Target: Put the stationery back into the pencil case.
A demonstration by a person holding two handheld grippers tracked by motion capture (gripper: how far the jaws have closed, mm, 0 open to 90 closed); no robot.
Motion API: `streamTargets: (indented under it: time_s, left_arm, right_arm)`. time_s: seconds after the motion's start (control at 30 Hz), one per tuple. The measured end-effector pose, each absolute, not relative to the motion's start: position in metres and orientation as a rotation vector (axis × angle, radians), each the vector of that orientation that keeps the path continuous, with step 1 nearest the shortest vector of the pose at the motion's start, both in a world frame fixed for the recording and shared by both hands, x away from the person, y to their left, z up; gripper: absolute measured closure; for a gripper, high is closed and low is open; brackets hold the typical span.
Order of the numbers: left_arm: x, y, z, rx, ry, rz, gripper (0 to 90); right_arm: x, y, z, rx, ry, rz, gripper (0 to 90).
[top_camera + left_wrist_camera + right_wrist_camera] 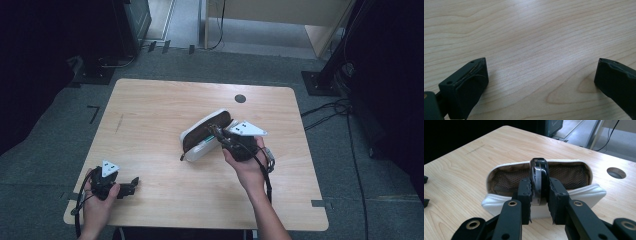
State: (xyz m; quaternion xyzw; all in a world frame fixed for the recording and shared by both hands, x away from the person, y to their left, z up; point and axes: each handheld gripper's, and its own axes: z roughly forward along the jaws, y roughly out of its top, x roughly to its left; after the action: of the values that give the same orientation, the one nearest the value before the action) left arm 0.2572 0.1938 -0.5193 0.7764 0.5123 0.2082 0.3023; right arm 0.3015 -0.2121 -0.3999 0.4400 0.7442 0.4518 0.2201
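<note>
One slim black, silver-edged object, too small to name for sure, stands on edge, pinched between the right gripper jaws, which are closed on its flat sides. It sits just at the mouth of the single white pouch, whose brown mesh-lined opening gapes directly beyond the jaws. From the high view, the pouch lies mid-table, its long axis running from near-left to far-right, the right gripper right against it. The left gripper rests well apart at the near-left corner of the table, jaws spread wide over bare wood, holding nothing. The right hand is clearly the nearer one.
</note>
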Motion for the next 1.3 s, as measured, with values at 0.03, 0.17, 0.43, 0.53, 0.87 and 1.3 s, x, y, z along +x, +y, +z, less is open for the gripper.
streamTargets:
  time_s: [0.03, 0.17, 0.43, 0.53, 0.87, 1.3]
  left_arm:
    - [0.257, 0.194, -0.519, 2.058, 1.358, 0.552, 0.0]
    - [0.257, 0.194, -0.519, 2.059, 1.358, 0.553, 0.0]
    - [0.257, 0.194, -0.519, 2.060, 1.358, 0.553, 0.0]
    - [0.257, 0.194, -0.519, 2.062, 1.358, 0.551, 0.0]
    - [0.257, 0.194, -0.519, 2.060, 1.358, 0.551, 0.0]
    - [0.257, 0.194, -0.519, 2.060, 1.358, 0.552, 0.0]
  right_arm:
    - [0.304, -0.210, -0.399, 1.215, 2.064, 1.247, 73.7]
    - [0.312, -0.203, -0.397, 1.215, 2.075, 1.248, 73.5]
    - [0.321, -0.192, -0.397, 1.215, 2.091, 1.262, 73.7]
    - [0.325, -0.190, -0.400, 1.217, 2.098, 1.248, 73.6]
    - [0.331, -0.202, -0.402, 1.256, 2.025, 1.231, 69.8]
    - [0.312, -0.230, -0.403, 1.248, 1.957, 1.278, 44.2]
